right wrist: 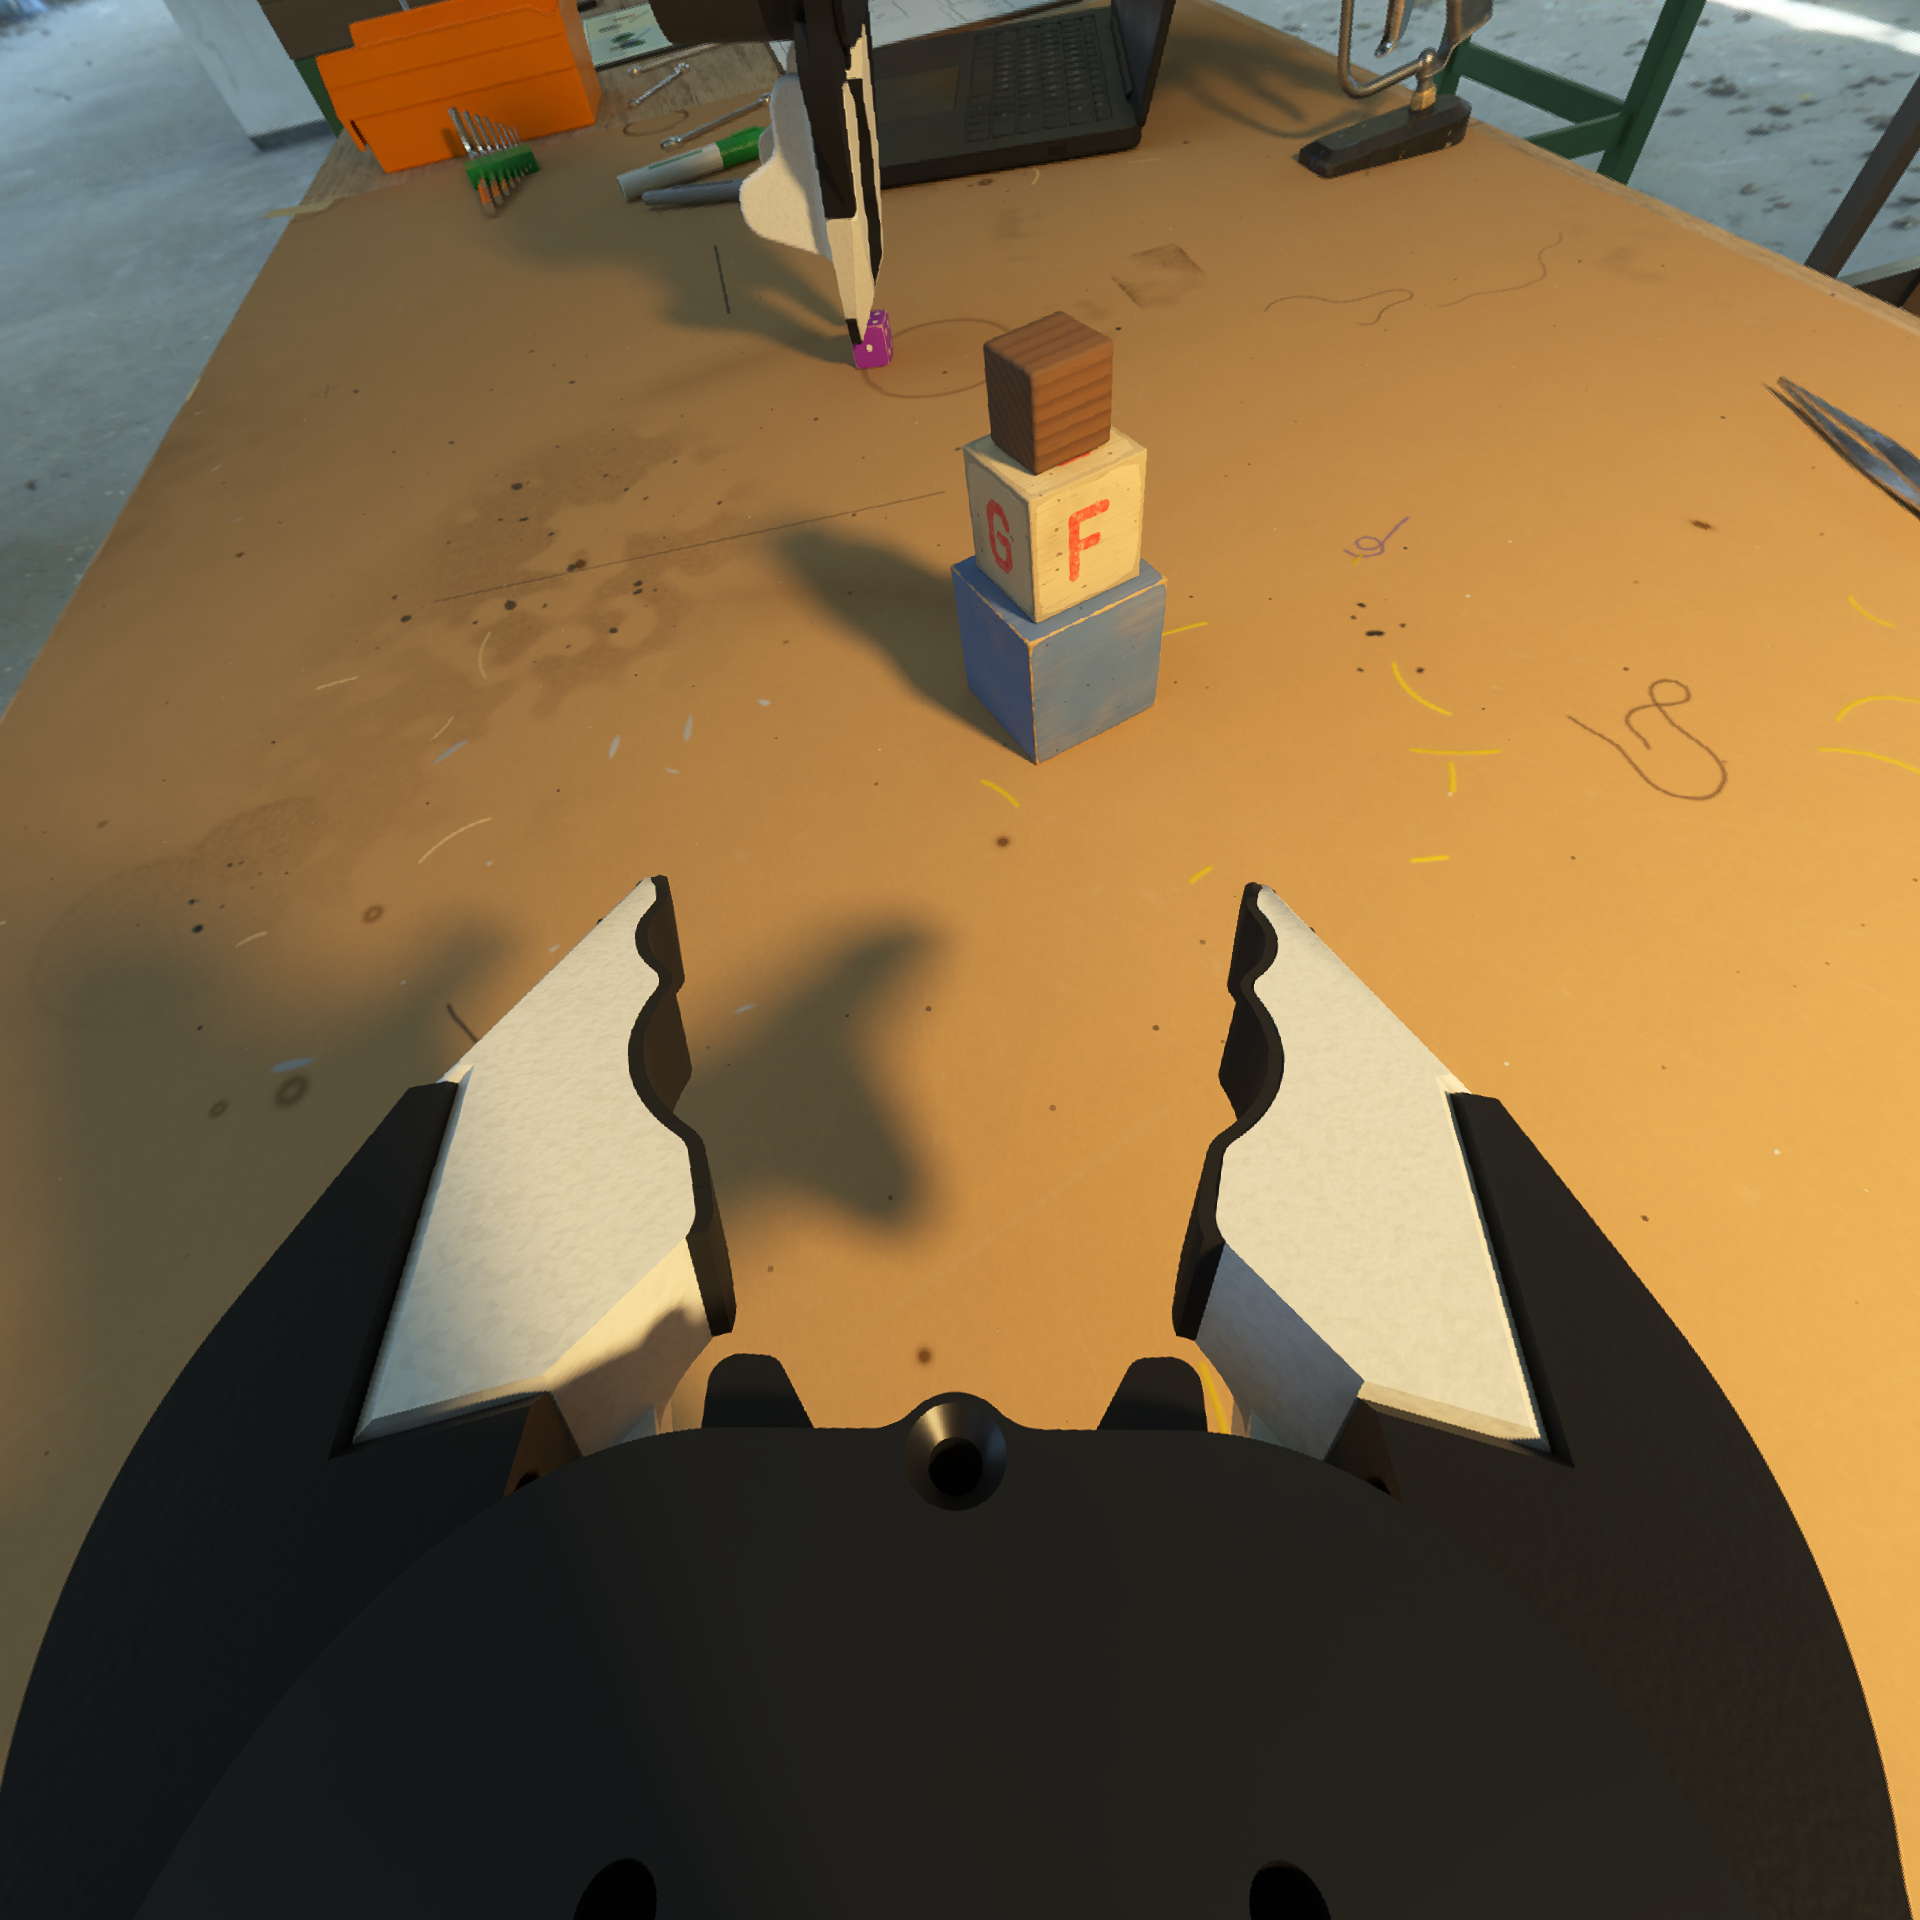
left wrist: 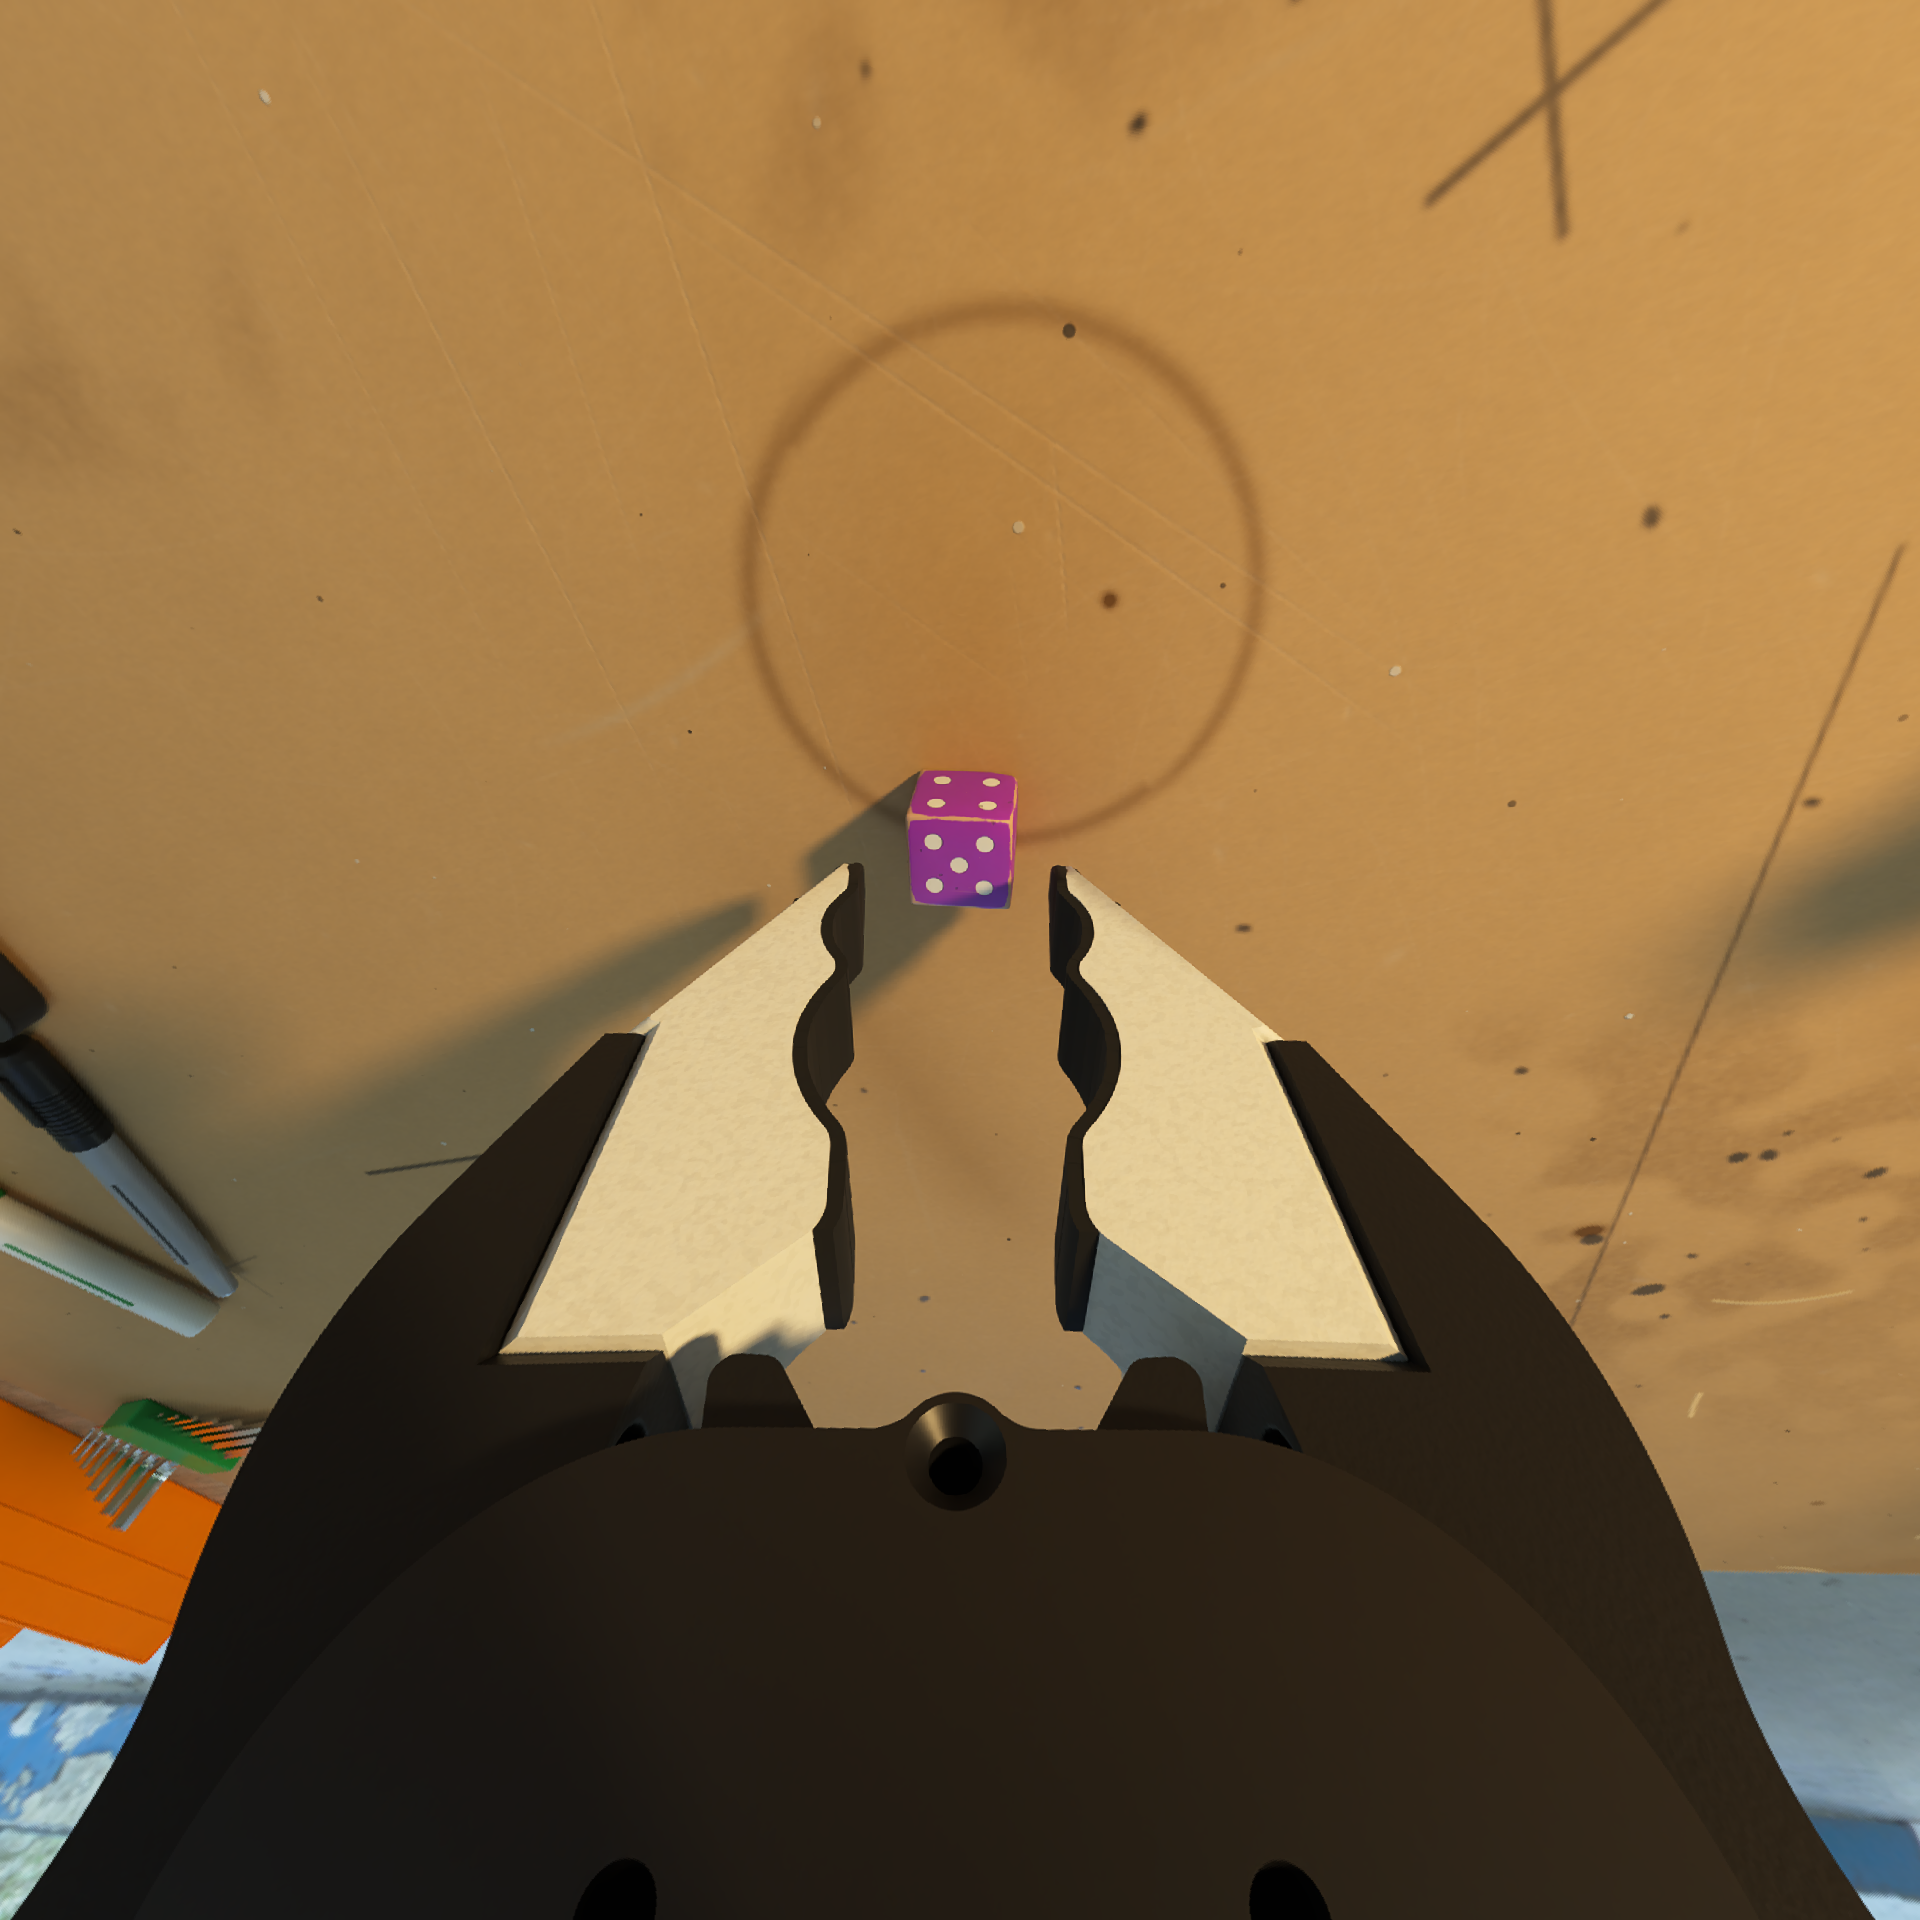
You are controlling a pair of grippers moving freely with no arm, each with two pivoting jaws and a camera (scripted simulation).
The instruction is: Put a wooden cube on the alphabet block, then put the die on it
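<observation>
Left gripper (left wrist: 956, 871): fingers spread, pointed down at the table (left wrist: 416, 520), tips just short of the die, nothing held.
Die (left wrist: 961, 840): purple with white pips, on the table at the edge of a drawn circle (left wrist: 1003, 571).
Right gripper (right wrist: 956, 883): fingers wide apart, empty, well back from the stack.
Stack: brown wooden cube (right wrist: 1049, 390) on the alphabet block (right wrist: 1055, 525), which rests on a blue block (right wrist: 1060, 660).
Table edge: orange box (right wrist: 457, 73), markers (right wrist: 691, 166), laptop (right wrist: 1018, 83).
</observation>
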